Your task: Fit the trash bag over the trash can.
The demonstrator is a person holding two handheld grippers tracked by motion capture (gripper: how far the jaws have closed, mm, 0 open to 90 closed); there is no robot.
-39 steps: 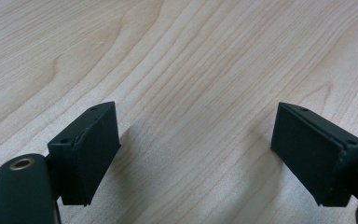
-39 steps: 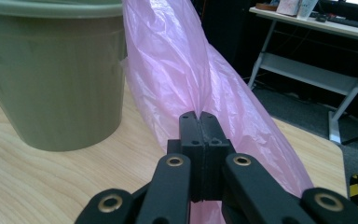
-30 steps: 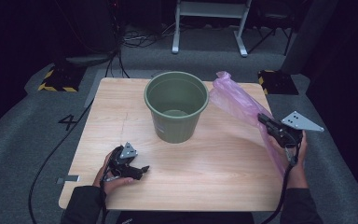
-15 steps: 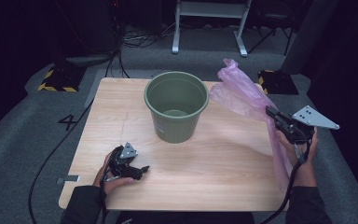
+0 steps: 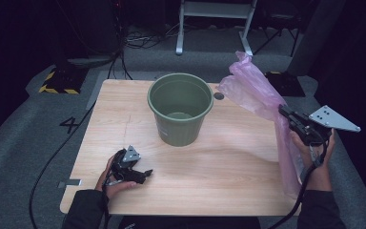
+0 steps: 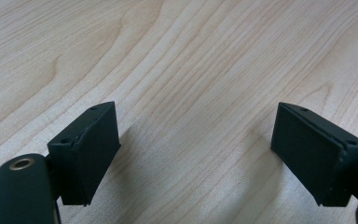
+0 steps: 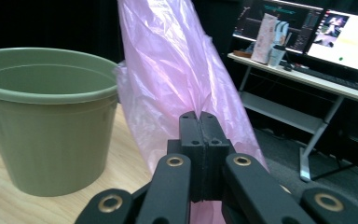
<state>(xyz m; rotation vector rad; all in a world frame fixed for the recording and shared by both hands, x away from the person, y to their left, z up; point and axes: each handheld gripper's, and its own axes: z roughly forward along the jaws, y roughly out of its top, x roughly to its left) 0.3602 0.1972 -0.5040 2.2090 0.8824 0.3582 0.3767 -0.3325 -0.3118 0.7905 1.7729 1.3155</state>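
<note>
A green plastic bucket [image 5: 178, 107] stands upright and empty in the middle of the wooden table [image 5: 228, 162]. My right gripper [image 5: 284, 113] is lifted at the table's right edge, shut on a thin pink plastic bag [image 5: 255, 90]. The bag [image 7: 177, 70] rises above the closed jaws and also hangs down past the hand. Beside it in the right gripper view stands the bucket [image 7: 42, 121]. My left gripper [image 5: 145, 173] rests low on the table near the front left corner. Its jaws stand open over bare wood [image 6: 196, 93], nothing between them.
Dark floor surrounds the table, with cables at the back and a white metal stand [image 5: 214, 24] behind it. A desk with lit monitors [image 7: 307, 32] appears in the right gripper view. A black and yellow block [image 5: 57, 81] lies on the floor at the left.
My right gripper has risen and moved right, pulling the pink bag up off the table so it stands taller. The left gripper has stayed still.
</note>
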